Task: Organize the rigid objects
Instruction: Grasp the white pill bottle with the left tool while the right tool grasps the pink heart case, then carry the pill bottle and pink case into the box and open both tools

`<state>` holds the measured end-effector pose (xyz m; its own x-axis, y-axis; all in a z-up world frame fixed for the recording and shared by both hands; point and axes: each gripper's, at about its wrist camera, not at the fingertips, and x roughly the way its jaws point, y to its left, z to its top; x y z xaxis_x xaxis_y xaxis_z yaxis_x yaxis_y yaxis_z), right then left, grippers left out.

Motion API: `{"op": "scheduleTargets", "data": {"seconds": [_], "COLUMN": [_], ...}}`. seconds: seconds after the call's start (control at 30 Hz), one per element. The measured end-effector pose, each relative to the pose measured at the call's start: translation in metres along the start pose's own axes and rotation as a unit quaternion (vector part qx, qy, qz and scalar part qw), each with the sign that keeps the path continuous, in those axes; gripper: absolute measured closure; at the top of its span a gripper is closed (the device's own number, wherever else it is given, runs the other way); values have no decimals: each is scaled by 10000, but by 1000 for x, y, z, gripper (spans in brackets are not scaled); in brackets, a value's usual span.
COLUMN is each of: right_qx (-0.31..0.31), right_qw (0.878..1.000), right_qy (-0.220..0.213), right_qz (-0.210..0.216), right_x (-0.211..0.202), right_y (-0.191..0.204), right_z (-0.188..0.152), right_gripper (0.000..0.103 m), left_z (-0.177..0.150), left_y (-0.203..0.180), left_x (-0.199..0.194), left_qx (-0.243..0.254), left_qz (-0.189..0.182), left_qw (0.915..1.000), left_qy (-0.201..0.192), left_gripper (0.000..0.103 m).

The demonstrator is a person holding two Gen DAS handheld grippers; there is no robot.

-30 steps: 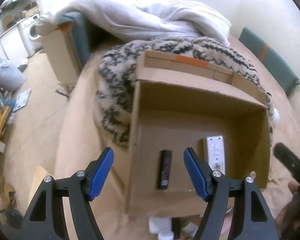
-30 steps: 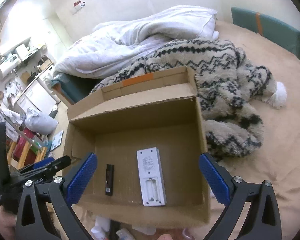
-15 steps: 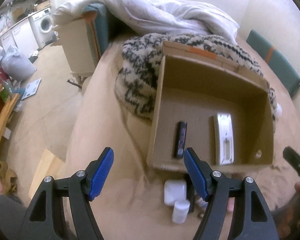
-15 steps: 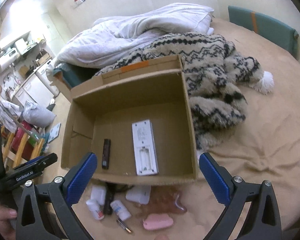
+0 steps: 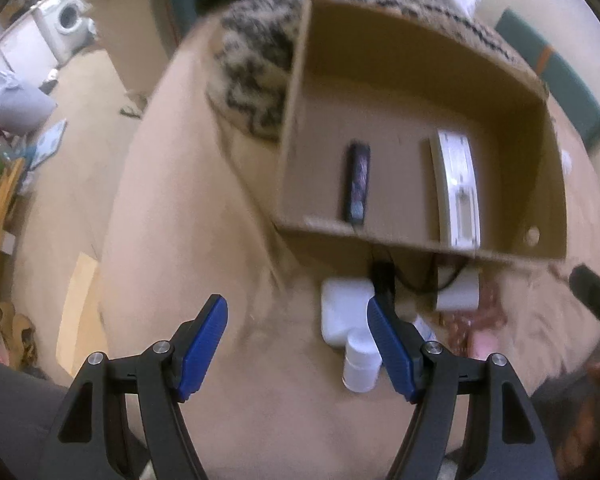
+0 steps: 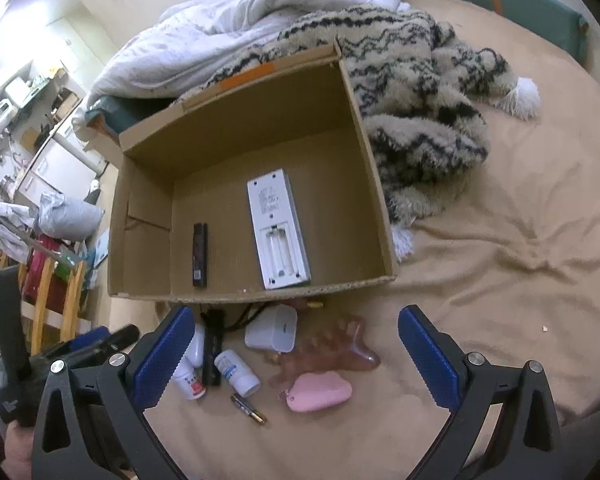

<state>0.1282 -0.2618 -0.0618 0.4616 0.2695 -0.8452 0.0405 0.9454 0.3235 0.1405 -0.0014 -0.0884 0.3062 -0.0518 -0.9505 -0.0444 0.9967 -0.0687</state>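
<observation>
An open cardboard box lies on the tan bed. Inside it rest a white remote, back side up, and a slim black device. In front of the box lies a cluster: a white adapter, two small white bottles, a black stick, a battery, a pink pouch and a translucent pink comb. My left gripper is open above the sheet, left of the bottles. My right gripper is open over the cluster, holding nothing.
A patterned fleece blanket and a white duvet lie behind and right of the box. A teal cushion sits at the far right. The bed's left edge drops to a floor with a washing machine and clutter.
Both grippers have drawn back toward me and tilted downward. The box now sits higher in both views, and the loose items in front of it have come into sight.
</observation>
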Motion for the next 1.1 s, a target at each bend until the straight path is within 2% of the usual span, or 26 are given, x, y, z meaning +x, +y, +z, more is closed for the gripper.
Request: {"op": "scheduleTargets", "data": {"seconds": [0.13, 0.27, 0.37, 0.47, 0.57, 0.67, 0.7, 0.73, 0.77, 0.8, 0.9, 1.1], "right_qx": [95, 233, 229, 153, -28, -477, -617, -740, -872, -975, -1051, -977], "right_qw": [9990, 9923, 9872, 9822, 9762, 9719, 9703, 9690, 9678, 9674, 9692, 9730], "right_qy": [421, 1215, 1575, 1872, 2161, 2267, 2277, 2261, 2220, 2171, 2087, 1978], "right_qz": [-69, -5, -16, -90, -155, -425, -541, -667, -803, -864, -779, -685], "right_x": [15, 40, 54, 68, 84, 97, 100, 102, 102, 101, 95, 86], "right_y": [-7, -15, -18, -18, -11, 2, 6, 9, 12, 14, 18, 16], "right_z": [-4, -17, -27, -34, -40, -46, -48, -50, -51, -52, -54, -51], "right_gripper": [0, 0, 0, 9, 9, 9, 12, 17, 35, 44, 44, 44], "left_z": [-17, -31, -33, -33, -34, -34, -34, -34, -33, -33, -32, -31], "left_y": [-21, -34, -35, -36, -42, -46, -47, -48, -48, -49, -51, -45], "left_x": [13, 20, 25, 29, 34, 41, 44, 46, 46, 46, 43, 42], "left_qx": [281, 445, 389, 357, 431, 507, 533, 541, 550, 577, 708, 621], "left_qz": [-185, -64, -60, -68, -111, -47, -23, -54, -106, -91, 125, 142], "left_qw": [9989, 9981, 9980, 9978, 9971, 9964, 9959, 9956, 9954, 9953, 9948, 9953], "left_qy": [327, 410, 485, 550, 620, 678, 729, 764, 772, 777, 717, 724], "left_gripper": [34, 34, 34, 35, 41, 46, 56, 68, 75, 79, 79, 79]}}
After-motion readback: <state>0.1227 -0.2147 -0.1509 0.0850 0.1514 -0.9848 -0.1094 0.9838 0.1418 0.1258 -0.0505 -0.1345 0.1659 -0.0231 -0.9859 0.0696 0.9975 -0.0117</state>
